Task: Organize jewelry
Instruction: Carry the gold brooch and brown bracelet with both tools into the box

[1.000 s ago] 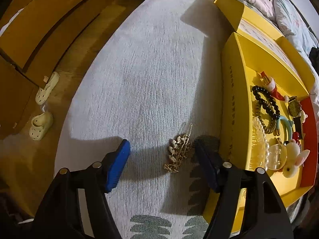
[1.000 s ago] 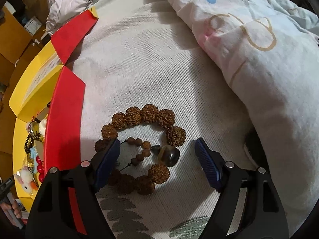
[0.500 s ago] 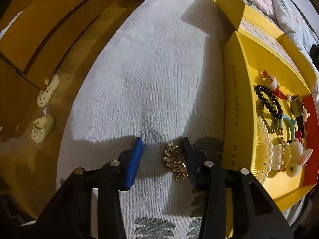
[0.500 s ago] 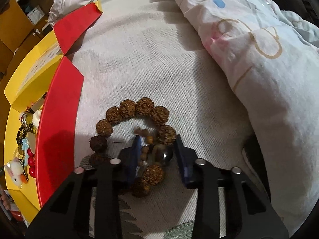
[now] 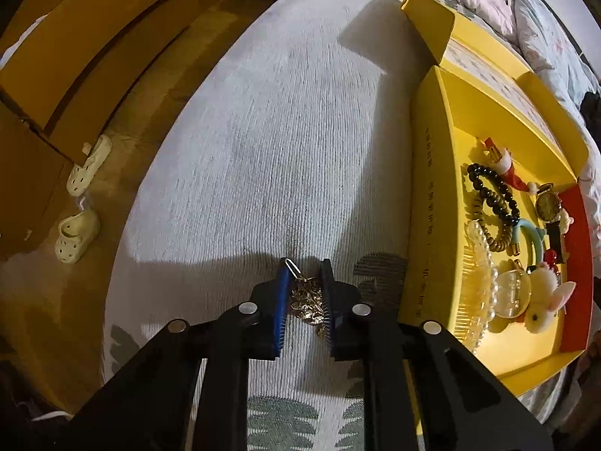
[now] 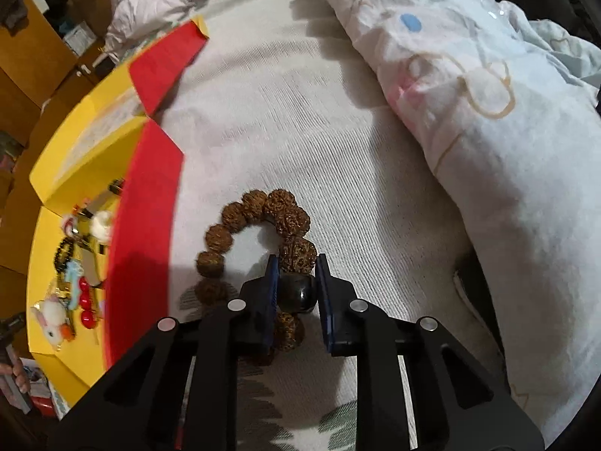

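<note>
Gold leaf-shaped hair clip (image 5: 308, 302), brown knobbly-beaded bracelet (image 6: 259, 225)

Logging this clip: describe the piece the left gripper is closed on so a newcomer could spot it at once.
Start at the yellow box on the pale bedspread. Beside its long wall, the left gripper pinches a gold leaf hair clip. It is the only jewelry outside the box in this view, flat and metallic, not beaded.

A gold leaf-patterned hairpin (image 5: 308, 300) is seen at lower centre between blue pads (image 5: 282, 305). At right, a yellow box (image 5: 426, 203) is edged in red. Brown beads (image 6: 259, 240) are shown on grey ribbed, leaf-printed bedding (image 6: 300, 120).
</note>
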`<state>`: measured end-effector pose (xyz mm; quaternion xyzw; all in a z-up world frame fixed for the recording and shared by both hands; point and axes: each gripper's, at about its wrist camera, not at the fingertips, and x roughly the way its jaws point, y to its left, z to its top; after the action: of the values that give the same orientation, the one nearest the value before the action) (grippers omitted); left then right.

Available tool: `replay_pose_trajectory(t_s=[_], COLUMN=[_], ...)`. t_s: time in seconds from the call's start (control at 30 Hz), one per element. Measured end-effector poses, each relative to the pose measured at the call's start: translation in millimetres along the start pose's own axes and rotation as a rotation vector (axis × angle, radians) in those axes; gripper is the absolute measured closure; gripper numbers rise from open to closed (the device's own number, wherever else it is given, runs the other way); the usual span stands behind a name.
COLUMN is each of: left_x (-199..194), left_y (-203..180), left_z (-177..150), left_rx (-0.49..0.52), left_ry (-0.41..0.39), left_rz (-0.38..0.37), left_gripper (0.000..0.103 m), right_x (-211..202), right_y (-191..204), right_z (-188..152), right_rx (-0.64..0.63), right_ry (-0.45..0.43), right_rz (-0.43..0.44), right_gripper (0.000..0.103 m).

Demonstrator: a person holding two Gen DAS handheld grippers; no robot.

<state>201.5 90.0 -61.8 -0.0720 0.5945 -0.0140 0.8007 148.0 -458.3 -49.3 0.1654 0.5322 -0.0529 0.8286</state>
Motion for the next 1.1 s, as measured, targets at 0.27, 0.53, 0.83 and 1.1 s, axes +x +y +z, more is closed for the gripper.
replay_pose_trajectory(t_s=[0.27, 0.53, 0.83, 1.1], left_x=[-31.3, -56.8, -91.7, -71.7], left_y=[-14.1, -22.7, -77.0, -112.6], left_z=[-0.8, -2.1, -12.7, -3.6], left_rx=[0.015, 0.023, 0.114, 0.144], left_ry=[-0.078, -0.144, -0.221, -0.193], left_rz=[-0.037, -0.074, -0.172, -0.179], left_gripper=[0.092, 0.092, 0.092, 0.092], right_x=[-46.9, -90.2, -140.2, -118.3], right_y=[17.5, 40.3, 98.0, 162.2], right_z=[4.7, 12.3, 7.5, 5.1], right_rx=[-0.020, -0.046, -0.155, -0.238], right_ry=[-0.085, -0.181, -0.250, -0.189], right_rz=[0.071, 0.135, 0.250, 0.316], right_gripper=[0.083, 0.083, 0.083, 0.083])
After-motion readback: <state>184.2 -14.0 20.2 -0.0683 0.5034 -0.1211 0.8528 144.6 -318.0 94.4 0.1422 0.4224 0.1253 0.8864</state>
